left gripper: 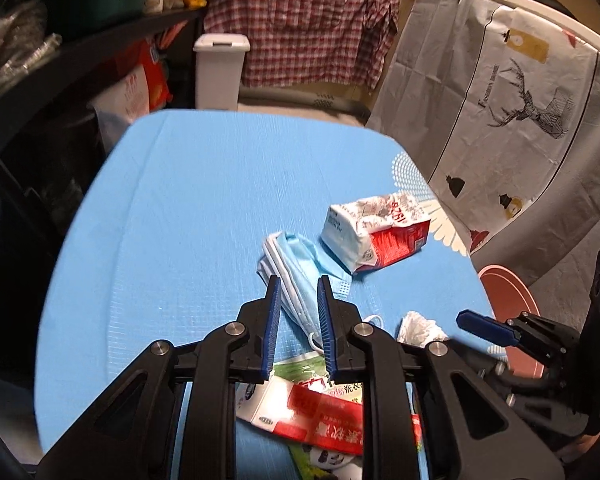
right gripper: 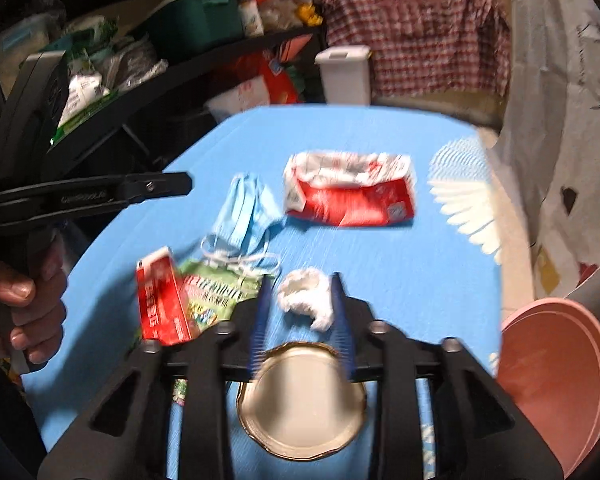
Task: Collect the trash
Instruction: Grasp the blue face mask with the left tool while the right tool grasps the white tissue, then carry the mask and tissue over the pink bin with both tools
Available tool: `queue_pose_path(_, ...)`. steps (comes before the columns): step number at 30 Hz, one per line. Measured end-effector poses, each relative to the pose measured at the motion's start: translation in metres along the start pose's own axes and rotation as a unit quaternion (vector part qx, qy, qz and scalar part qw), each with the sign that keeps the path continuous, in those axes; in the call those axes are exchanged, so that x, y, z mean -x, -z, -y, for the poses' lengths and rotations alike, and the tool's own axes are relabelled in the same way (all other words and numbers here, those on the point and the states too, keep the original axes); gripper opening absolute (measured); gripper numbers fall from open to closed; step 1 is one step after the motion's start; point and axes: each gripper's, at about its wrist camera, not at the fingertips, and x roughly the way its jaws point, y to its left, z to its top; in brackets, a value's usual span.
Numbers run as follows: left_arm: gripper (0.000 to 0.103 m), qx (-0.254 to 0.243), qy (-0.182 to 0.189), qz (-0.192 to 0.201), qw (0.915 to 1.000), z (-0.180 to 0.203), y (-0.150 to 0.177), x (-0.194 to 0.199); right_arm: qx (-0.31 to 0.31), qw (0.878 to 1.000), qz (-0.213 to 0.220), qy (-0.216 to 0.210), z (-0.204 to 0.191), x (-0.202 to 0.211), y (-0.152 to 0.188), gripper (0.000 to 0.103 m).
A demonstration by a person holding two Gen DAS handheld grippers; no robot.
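Trash lies on a blue table (left gripper: 188, 216). A blue face mask (left gripper: 300, 268) (right gripper: 246, 210) sits mid-table, a crumpled red-and-white packet (left gripper: 376, 230) (right gripper: 350, 192) beyond it. A red-and-green wrapper (left gripper: 320, 404) (right gripper: 188, 300) lies near the front. A crumpled white tissue (left gripper: 420, 328) (right gripper: 308, 296) and a round metal lid (right gripper: 302, 398) lie at the right. My left gripper (left gripper: 299, 284) is open, its fingers on either side of the mask. My right gripper (right gripper: 300, 284) is open, its fingers on either side of the tissue; the view is blurred.
A pink bin (right gripper: 556, 380) (left gripper: 508, 312) stands at the table's right front edge. A white lidded bin (left gripper: 220, 68) (right gripper: 346, 74) stands beyond the far edge. Dark shelves (right gripper: 140, 80) with clutter run along the left. A printed cloth (left gripper: 500, 120) hangs at right.
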Motion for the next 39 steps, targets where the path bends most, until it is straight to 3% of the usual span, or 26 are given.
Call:
queue_pose_path(2, 0.02, 0.002, 0.005, -0.01, 0.9999, 0.0, 0.001, -0.008, 0.009, 1.0, -0.011, 0.003, -0.002, -0.007, 0.002, 0.039)
queue_pose_path(5, 0.03, 0.0, 0.008, -0.022, 0.9997, 0.004, 0.003, -0.019, 0.016, 1.0, -0.021, 0.007, -0.005, -0.015, 0.004, 0.039)
queue_pose_path(9, 0.03, -0.01, 0.0, -0.039, 0.9992, 0.009, 0.007, -0.03, 0.019, 0.999, -0.029, 0.011, -0.003, -0.02, 0.006, 0.038)
queue_pose_path(12, 0.03, -0.011, -0.004, -0.047, 0.9988, 0.008, 0.009, -0.034, 0.021, 0.999, -0.031, 0.016, -0.002, -0.022, 0.007, 0.023)
queue_pose_path(14, 0.025, -0.008, -0.004, -0.05, 0.9987, 0.007, 0.01, -0.036, 0.021, 0.999, -0.033, 0.014, 0.0, -0.023, 0.007, 0.014)
queue_pose_path(15, 0.014, -0.008, -0.005, -0.05, 0.9987, 0.007, 0.01, -0.035, 0.022, 0.999, -0.032, 0.014, -0.001, -0.022, 0.007, 0.012)
queue_pose_path(16, 0.01, -0.01, -0.008, -0.051, 0.9986, 0.008, 0.01, -0.035, 0.024, 0.999, -0.031, 0.012, -0.001, -0.021, 0.007, 0.01)
queue_pose_path(18, 0.003, -0.013, -0.014, -0.048, 0.9987, 0.008, 0.009, -0.033, 0.028, 0.999, -0.03, 0.01, -0.003, -0.02, 0.006, 0.009)
queue_pose_path(20, 0.002, -0.012, -0.016, -0.042, 0.9989, 0.009, 0.008, -0.03, 0.031, 0.999, -0.023, 0.013, -0.003, -0.017, 0.006, 0.009)
queue_pose_path(39, 0.002, -0.035, -0.03, 0.035, 0.9983, 0.033, 0.0, 0.033, 0.014, 0.998, 0.06, 0.017, -0.003, 0.048, -0.005, 0.008)
